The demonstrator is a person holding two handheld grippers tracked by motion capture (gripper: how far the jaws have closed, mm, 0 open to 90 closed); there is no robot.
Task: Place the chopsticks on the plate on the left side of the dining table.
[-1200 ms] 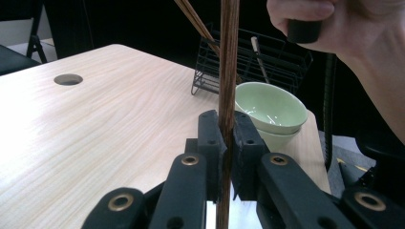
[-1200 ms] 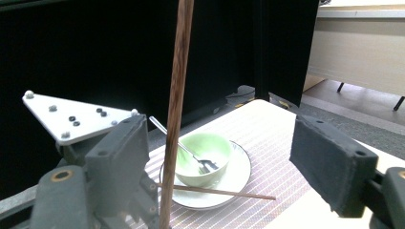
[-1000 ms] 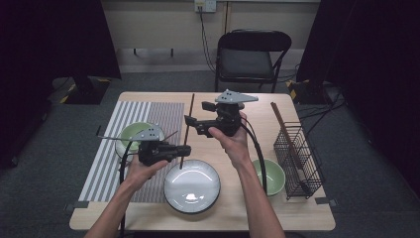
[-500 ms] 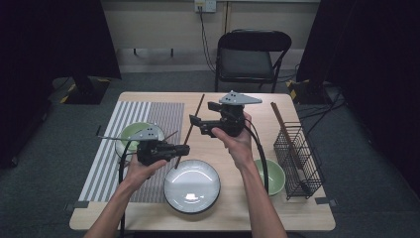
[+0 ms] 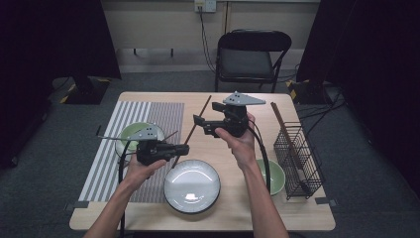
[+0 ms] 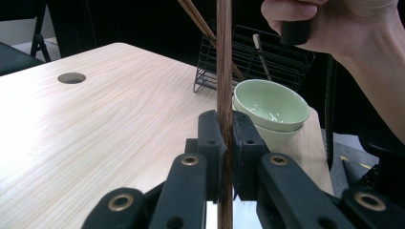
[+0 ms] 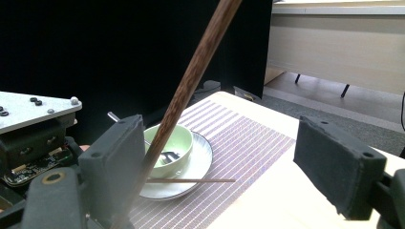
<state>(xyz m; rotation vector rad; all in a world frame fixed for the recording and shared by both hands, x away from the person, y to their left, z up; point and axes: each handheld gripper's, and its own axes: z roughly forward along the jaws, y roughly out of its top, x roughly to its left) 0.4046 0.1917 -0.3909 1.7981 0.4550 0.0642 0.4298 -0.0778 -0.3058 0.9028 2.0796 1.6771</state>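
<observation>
My left gripper (image 5: 184, 148) (image 6: 224, 138) is shut on a long brown chopstick (image 5: 205, 105) (image 6: 223, 57), near its lower end. The chopstick slants up and away toward the table's far edge. My right gripper (image 5: 205, 114) (image 7: 229, 162) hovers above the middle of the table, pointing left, jaws wide open. In the right gripper view the chopstick (image 7: 191, 81) runs close along the left jaw, with the right jaw well clear of it.
A green bowl (image 5: 136, 133) (image 7: 172, 143) on a small plate sits on the striped mat (image 5: 148, 111), with a utensil and a thin stick. A large pale plate (image 5: 192, 186) lies at the front. Right: green bowls (image 5: 271, 174) (image 6: 270, 107) and a wire rack (image 5: 297, 158) holding chopsticks.
The chopstick's far end has swung to the right, so it now leans more across the table. Both hands have hardly shifted.
</observation>
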